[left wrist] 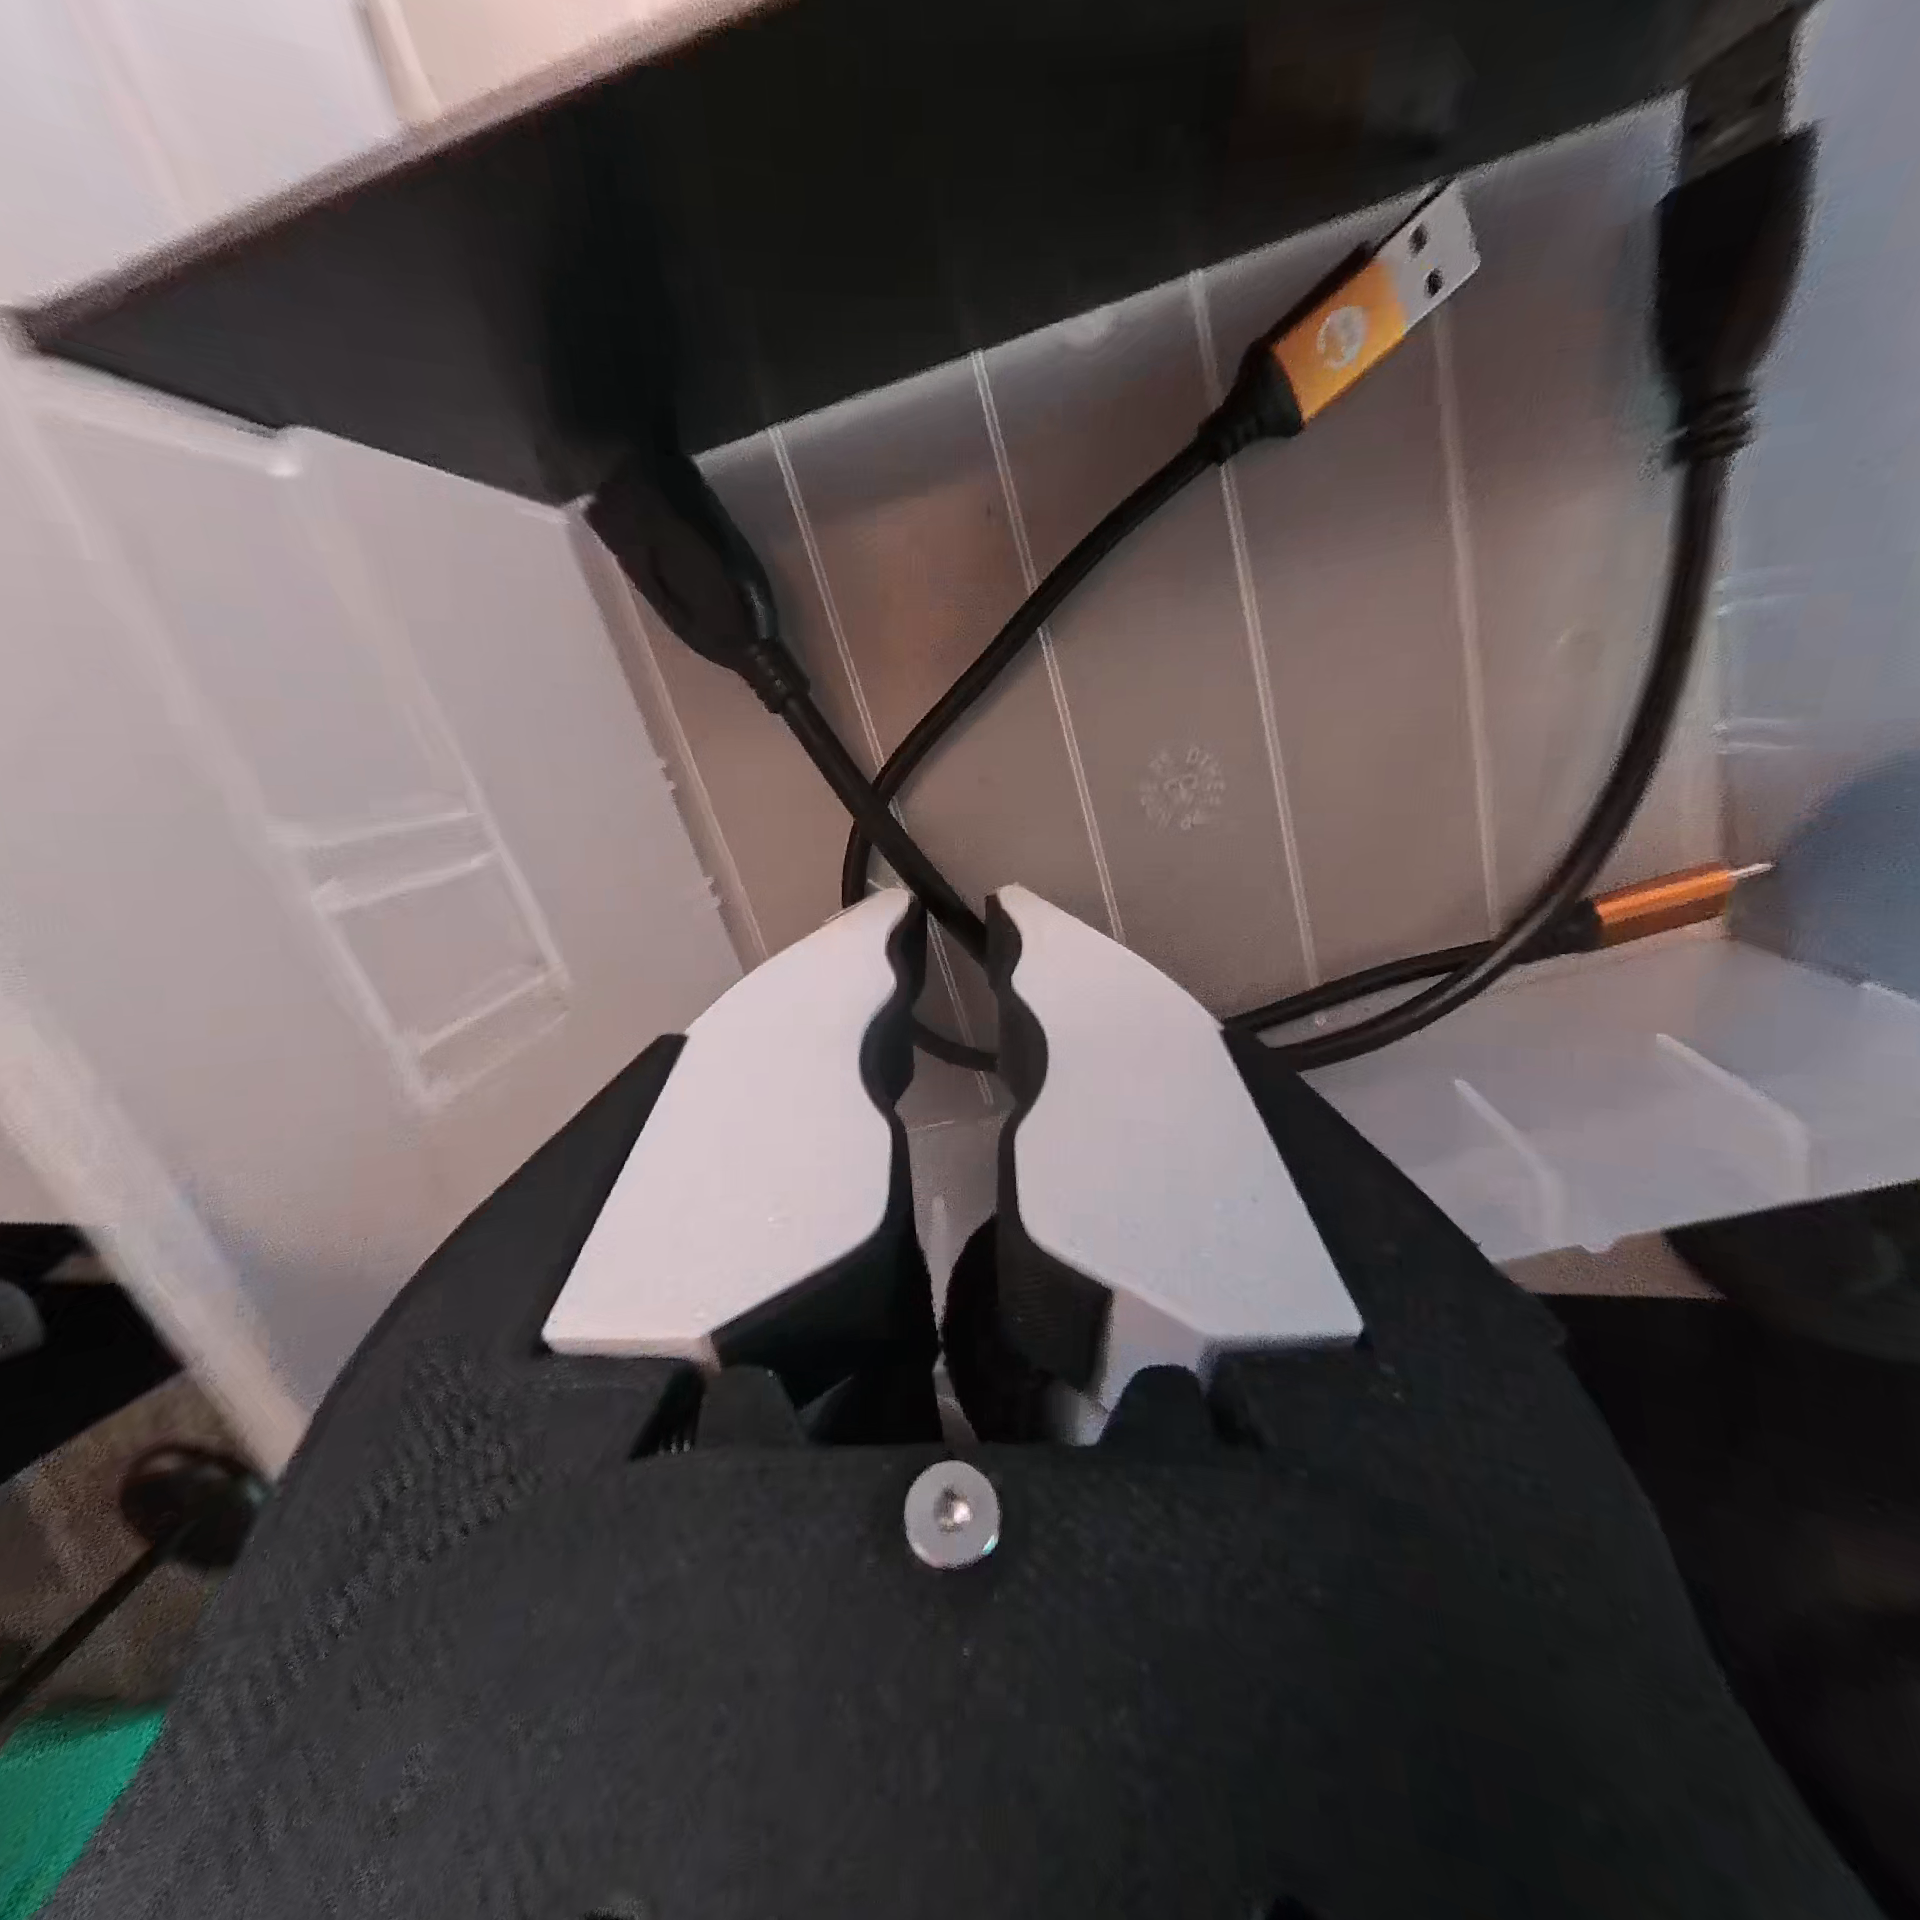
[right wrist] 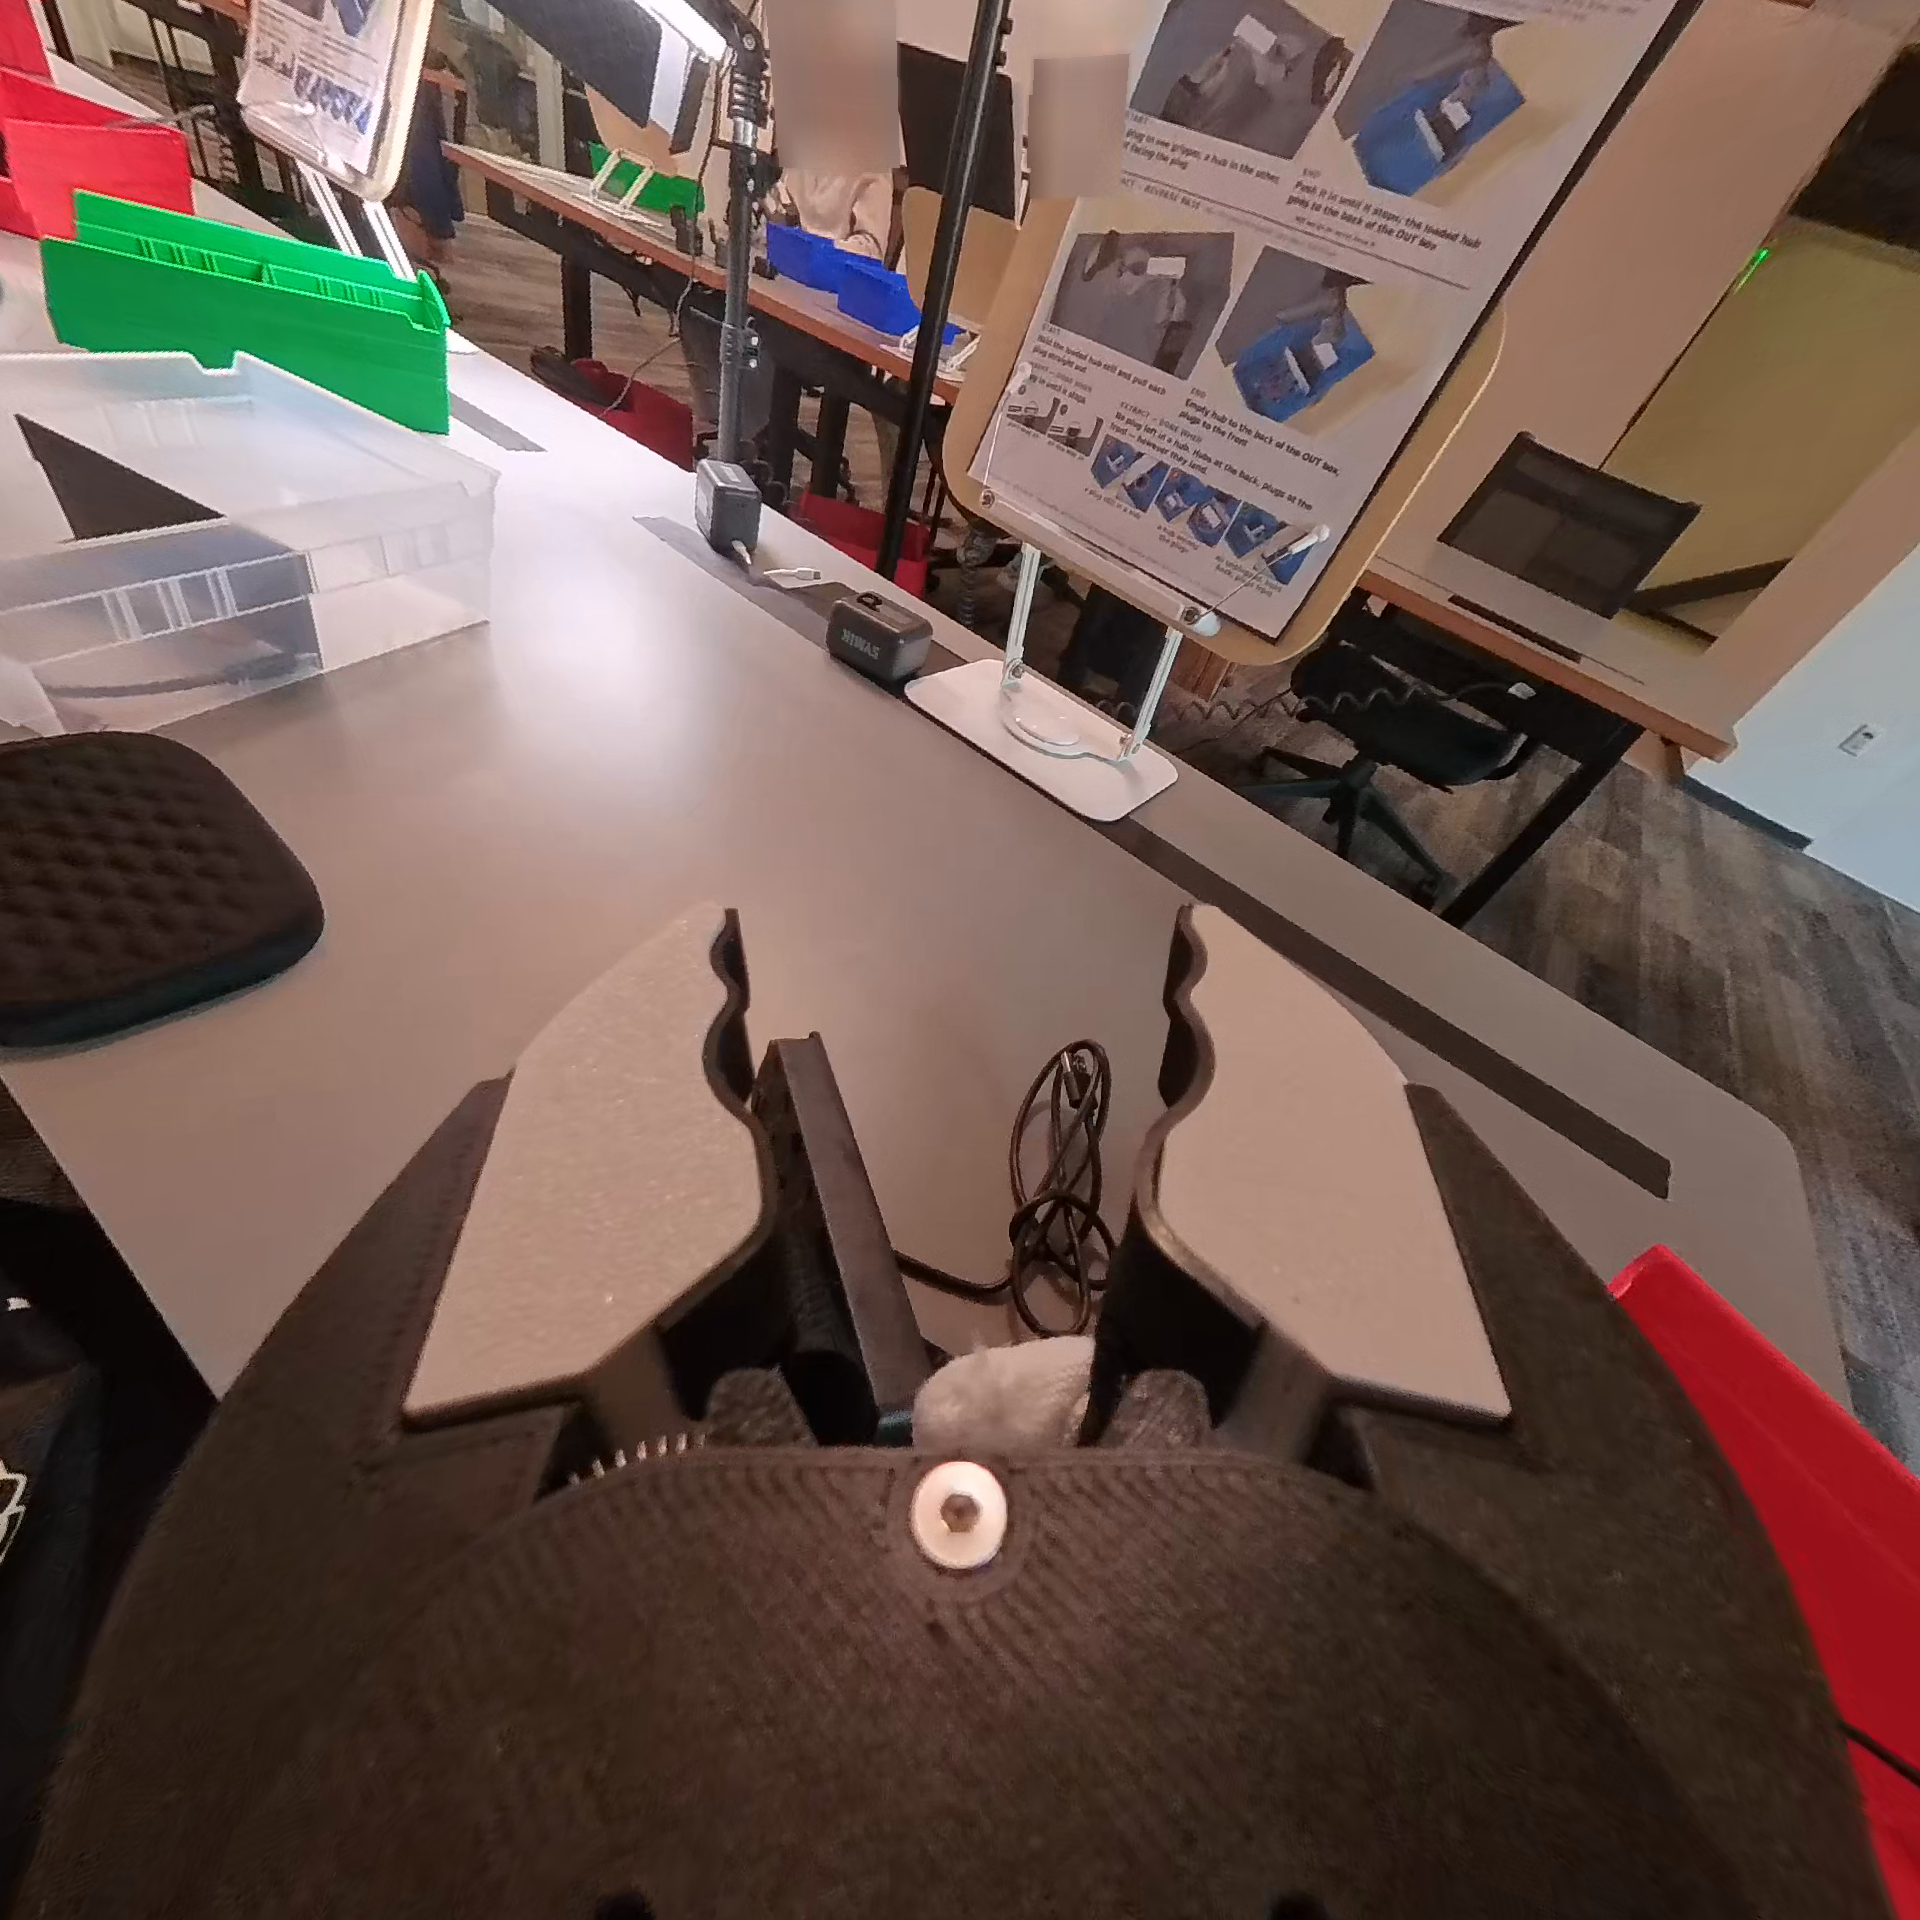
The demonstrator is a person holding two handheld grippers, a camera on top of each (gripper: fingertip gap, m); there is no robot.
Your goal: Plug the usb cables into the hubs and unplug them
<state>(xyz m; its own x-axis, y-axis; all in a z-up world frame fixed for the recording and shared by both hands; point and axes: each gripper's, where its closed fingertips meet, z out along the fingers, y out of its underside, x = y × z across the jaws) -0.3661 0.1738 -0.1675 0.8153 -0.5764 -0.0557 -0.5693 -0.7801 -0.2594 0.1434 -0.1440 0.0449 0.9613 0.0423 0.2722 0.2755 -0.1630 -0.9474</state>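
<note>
In the left wrist view my left gripper (left wrist: 951, 935) is closed down on a thin black cable (left wrist: 831, 748) that crosses a second one at the fingertips. The cable runs up left to a black plug (left wrist: 696, 561) at a dark slab (left wrist: 727, 208). The other cable ends in an orange USB plug (left wrist: 1361, 322) hanging free over a clear bin (left wrist: 1299, 623). A small orange plug (left wrist: 1662, 904) lies at the right. In the right wrist view my right gripper (right wrist: 956, 997) is open above the table. A black bar-shaped hub (right wrist: 831, 1195) sits between the jaws beside the left finger, next to a coiled black cable (right wrist: 1060, 1174).
On the grey table (right wrist: 623, 779) are a clear bin (right wrist: 260, 520), a green bin (right wrist: 249, 301), a black padded mat (right wrist: 125, 883), a small black charger (right wrist: 878, 639) and an instruction board on a stand (right wrist: 1226, 312). A red bin (right wrist: 1787, 1475) is at the lower right. There is about 65 cm between the tips of the two grippers. To reach the small orange plug (left wrist: 1662, 904) in a straight line is about 12 cm for my left fingers, about 50 cm for my right.
</note>
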